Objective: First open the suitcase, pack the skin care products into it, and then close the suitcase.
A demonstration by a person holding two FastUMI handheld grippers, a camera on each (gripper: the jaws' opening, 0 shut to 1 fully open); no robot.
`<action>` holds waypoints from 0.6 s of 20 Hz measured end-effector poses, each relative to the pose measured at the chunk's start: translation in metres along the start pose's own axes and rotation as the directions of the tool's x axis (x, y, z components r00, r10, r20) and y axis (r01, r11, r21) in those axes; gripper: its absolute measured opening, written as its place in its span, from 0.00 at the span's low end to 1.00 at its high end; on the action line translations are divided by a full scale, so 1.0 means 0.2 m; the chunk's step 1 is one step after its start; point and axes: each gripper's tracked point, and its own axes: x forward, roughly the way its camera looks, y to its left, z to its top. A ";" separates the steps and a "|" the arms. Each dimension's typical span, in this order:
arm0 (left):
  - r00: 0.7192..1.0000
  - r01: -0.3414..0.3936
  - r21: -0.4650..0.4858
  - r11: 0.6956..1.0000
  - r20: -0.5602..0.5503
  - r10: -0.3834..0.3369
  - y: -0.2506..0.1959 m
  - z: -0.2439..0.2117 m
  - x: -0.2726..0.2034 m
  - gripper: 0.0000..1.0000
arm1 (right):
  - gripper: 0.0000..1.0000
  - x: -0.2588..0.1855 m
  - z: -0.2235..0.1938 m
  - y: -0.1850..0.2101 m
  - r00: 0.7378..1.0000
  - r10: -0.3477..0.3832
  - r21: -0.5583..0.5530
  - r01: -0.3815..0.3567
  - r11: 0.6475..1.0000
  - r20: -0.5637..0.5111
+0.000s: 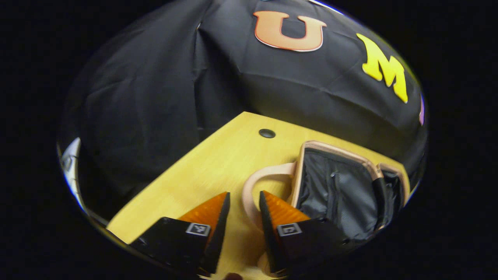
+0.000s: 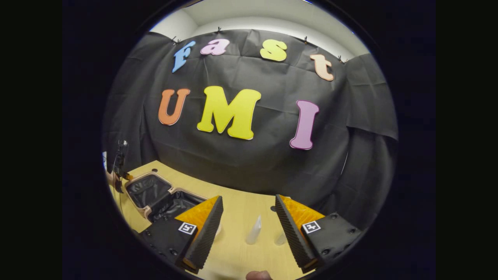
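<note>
Two grippers agape, right gripper (image 2: 249, 210) before bottle (image 2: 253, 230), left gripper (image 1: 244, 204) beside open suitcase (image 1: 334, 186)

open suitcase (image 1: 342, 190) on table (image 1: 202, 175) — left gripper (image 1: 244, 202) agape

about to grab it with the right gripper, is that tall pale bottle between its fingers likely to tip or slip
The pale bottle stands upright on the wooden table, tall and narrowing toward its top, so a sideways nudge would probably topple it. Its surface looks smooth, so it may slip unless gripped low on the wider body. It looks small and probably light.
</note>
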 end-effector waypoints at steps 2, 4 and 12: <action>0.996 -0.006 0.040 0.999 0.087 0.003 -0.07 0.12 -0.15 0.67 | 0.80 0.01 -0.03 -0.03 1.000 -0.002 0.029 0.002 1.000 -0.004; 0.979 0.002 0.088 0.996 0.203 -0.020 -0.23 0.28 -0.36 1.00 | 0.80 0.02 -0.05 -0.08 1.000 -0.010 0.052 0.010 0.999 0.000; 0.891 0.151 0.213 0.965 0.394 -0.227 -1.37 0.43 -1.29 1.00 | 0.80 -0.02 -0.16 -0.51 0.995 -0.099 0.110 0.098 0.989 0.008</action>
